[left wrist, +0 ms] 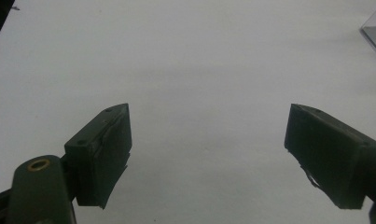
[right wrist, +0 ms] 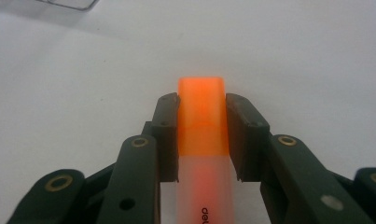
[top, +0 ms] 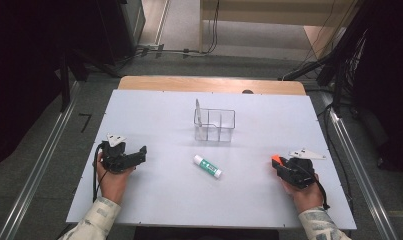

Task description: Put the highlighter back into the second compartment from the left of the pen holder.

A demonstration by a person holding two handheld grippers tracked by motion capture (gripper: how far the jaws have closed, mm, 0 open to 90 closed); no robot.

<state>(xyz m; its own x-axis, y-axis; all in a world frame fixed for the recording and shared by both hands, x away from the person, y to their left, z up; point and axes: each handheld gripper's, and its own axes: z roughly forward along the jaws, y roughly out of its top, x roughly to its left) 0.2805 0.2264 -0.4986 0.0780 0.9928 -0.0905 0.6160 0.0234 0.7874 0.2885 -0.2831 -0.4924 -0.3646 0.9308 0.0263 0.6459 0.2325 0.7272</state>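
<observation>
At four o'clock on the white table (top: 164, 200), the right gripper (top: 278, 165) pinches an orange highlighter (top: 276, 160). Seen in the right gripper view, its two black jaws press flat against either side of the highlighter's (right wrist: 202, 121) orange cap, with no gap showing between pad and plastic; the cap's end pokes out just past the jaw tips, and the paler translucent barrel, printed with dark lettering, runs back toward the bottom edge between the jaw arms. The right gripper (right wrist: 202, 112) sits low over the table, though I cannot tell whether the highlighter touches the surface.

Over at eight o'clock, the left gripper (top: 139, 152) is held in the person's hand with its jaws pointing toward three o'clock. From the left gripper view its jaws stand spread wide, and only bare table lies between them; the left gripper (left wrist: 206, 140) holds and touches nothing.

Near the table's middle lies a white and green glue stick (top: 207, 166), well apart from both grippers. Just beyond it, toward twelve o'clock, stands a clear plastic organizer (top: 214, 125).
</observation>
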